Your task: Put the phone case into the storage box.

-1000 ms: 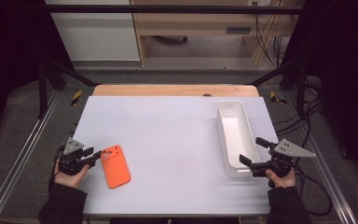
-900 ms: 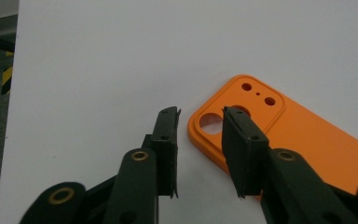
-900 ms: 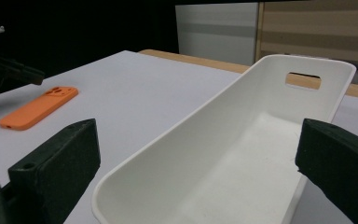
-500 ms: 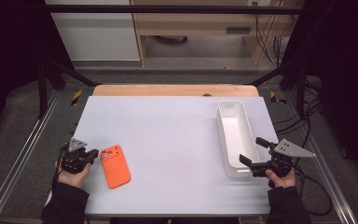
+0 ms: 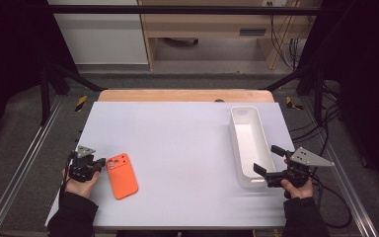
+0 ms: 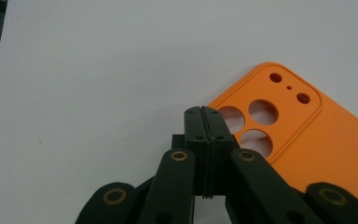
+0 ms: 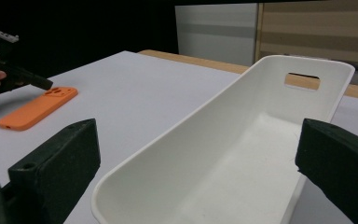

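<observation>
An orange phone case [image 5: 122,175] lies flat at the table's front left, its camera holes [image 6: 254,122] facing up. My left gripper [image 5: 97,165] is shut just beside the case's camera corner. Its jaws have just been closing and now meet tip to tip [image 6: 204,116] with nothing between them. A long white bin [image 5: 249,145] stands on the right. My right gripper [image 5: 268,160] is open, its two pads [image 7: 56,163] straddling the bin's near end [image 7: 121,191] without pressing on it.
The white table [image 5: 177,143] has a wooden strip [image 5: 185,95] along its far edge. Metal frame rails [image 5: 24,163] run down both sides, and cables [image 5: 325,113] hang off the right.
The left gripper's jaws have come together from partly open. The orange case, the bin and the right gripper stay where they were.
</observation>
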Available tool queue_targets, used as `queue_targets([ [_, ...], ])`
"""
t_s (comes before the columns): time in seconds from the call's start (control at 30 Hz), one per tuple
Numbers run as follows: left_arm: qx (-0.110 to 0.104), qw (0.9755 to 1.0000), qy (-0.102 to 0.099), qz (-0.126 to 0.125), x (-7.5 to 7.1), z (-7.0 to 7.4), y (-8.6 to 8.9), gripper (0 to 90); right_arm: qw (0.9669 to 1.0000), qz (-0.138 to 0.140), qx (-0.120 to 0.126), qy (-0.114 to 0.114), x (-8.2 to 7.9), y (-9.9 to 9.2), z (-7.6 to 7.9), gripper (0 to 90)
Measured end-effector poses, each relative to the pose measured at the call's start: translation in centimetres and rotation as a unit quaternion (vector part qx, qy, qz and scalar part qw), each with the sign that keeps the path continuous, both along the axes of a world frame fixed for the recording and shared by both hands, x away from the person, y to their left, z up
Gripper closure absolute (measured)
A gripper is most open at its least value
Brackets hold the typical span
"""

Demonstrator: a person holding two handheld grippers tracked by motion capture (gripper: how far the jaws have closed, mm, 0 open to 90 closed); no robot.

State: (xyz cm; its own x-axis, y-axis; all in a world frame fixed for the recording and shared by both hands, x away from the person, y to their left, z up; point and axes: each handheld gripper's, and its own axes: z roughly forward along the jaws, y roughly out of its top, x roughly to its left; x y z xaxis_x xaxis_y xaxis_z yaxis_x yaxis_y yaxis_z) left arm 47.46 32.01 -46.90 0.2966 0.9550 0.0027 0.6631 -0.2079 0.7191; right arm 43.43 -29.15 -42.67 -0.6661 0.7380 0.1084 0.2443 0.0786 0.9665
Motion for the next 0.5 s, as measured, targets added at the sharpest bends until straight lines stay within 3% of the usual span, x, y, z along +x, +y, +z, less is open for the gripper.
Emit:
queue_targets([
  [0.5, -0.023, 0.9997, 0.004, 0.012, 0.47, -0.23, -0.39, 89.6, 1.0, 0.0, 0.001, -0.001, 0.02, -0.01, -0.01, 0.4],
])
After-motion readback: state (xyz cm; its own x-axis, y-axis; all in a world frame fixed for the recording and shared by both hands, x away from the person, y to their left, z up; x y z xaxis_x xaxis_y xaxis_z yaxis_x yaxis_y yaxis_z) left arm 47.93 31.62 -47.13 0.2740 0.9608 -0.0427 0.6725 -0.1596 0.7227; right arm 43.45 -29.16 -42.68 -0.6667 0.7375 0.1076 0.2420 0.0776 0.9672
